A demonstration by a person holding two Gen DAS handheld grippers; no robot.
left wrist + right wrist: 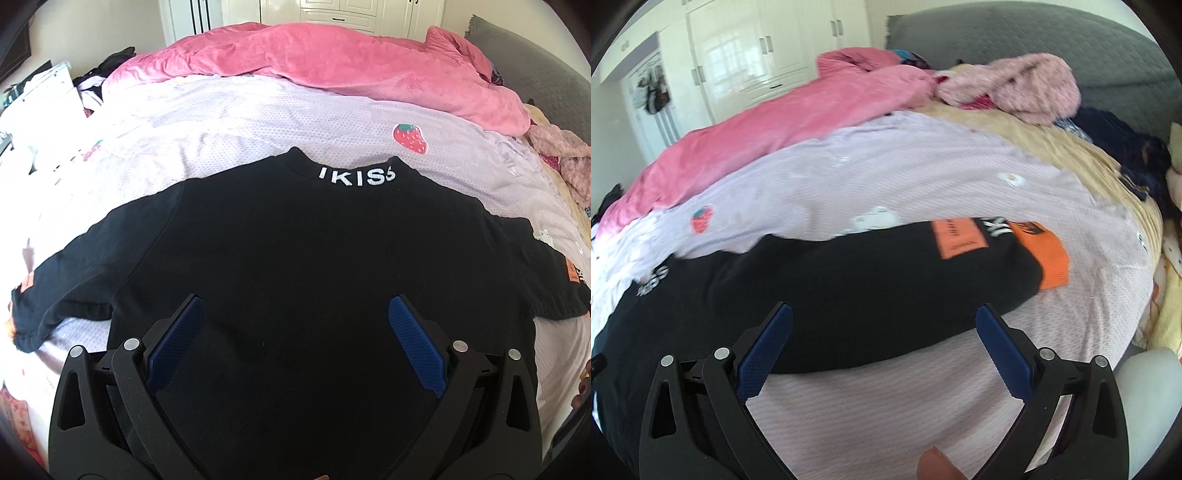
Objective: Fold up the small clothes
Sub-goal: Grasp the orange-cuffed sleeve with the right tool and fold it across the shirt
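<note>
Nearest, the left gripper [295,314] hangs over the lower back of a black top [295,258], its blue pads [177,343] spread wide and holding nothing; whether they brush the cloth cannot be told. The right gripper [884,325] is likewise wide apart and empty, poised above the near edge of the sleeve [886,288], with bare sheet [886,406] below it.

The top lies flat on the bed, collar away, sleeves spread to both sides. It looks light, soft and limp, so it will likely sag and drag when lifted. A pinch at a hem or at the orange cuff [1049,258] seems the best hold.

Beyond lie the sheet with its strawberry patch [410,138], then a pink blanket [314,55].
</note>
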